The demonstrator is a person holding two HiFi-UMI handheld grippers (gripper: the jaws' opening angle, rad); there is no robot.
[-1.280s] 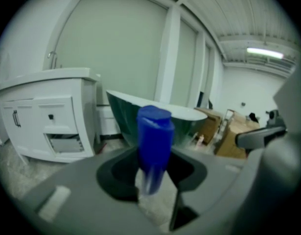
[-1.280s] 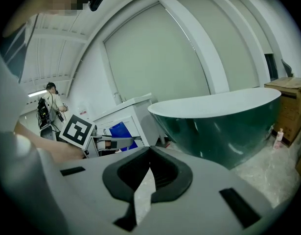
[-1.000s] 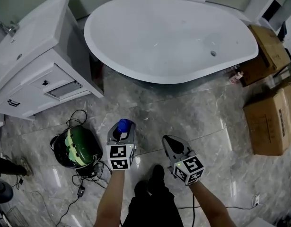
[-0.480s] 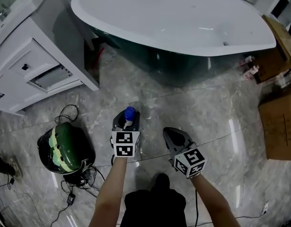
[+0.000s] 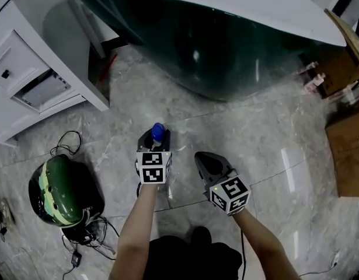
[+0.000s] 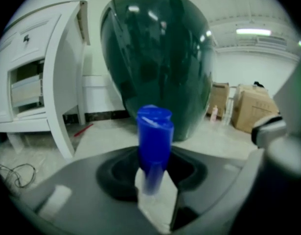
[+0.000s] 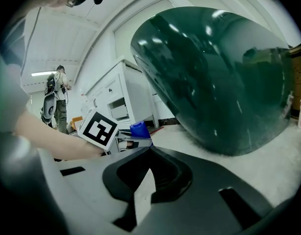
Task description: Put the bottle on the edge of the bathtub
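Observation:
A bottle with a blue cap (image 5: 157, 130) stands upright between the jaws of my left gripper (image 5: 154, 137), which is shut on it. In the left gripper view the blue cap (image 6: 154, 131) rises above the jaws, in front of the bathtub's dark green outer wall (image 6: 160, 58). The bathtub (image 5: 226, 51) has a white rim along the top of the head view. My right gripper (image 5: 204, 158) is beside the left one, shut with nothing in it. Both hang over the marble floor, short of the tub. The right gripper view shows the tub wall (image 7: 223, 72) and the bottle's cap (image 7: 139, 129).
A white vanity cabinet (image 5: 27, 69) stands at the left, close to the tub. A green helmet (image 5: 59, 191) with cables lies on the floor at lower left. Cardboard boxes (image 5: 348, 150) and small pink bottles (image 5: 313, 83) sit at the right. A person (image 7: 57, 102) stands far behind.
The view and both grippers have moved forward toward the tub, whose dark side now fills the top. The bottle stays in the left gripper.

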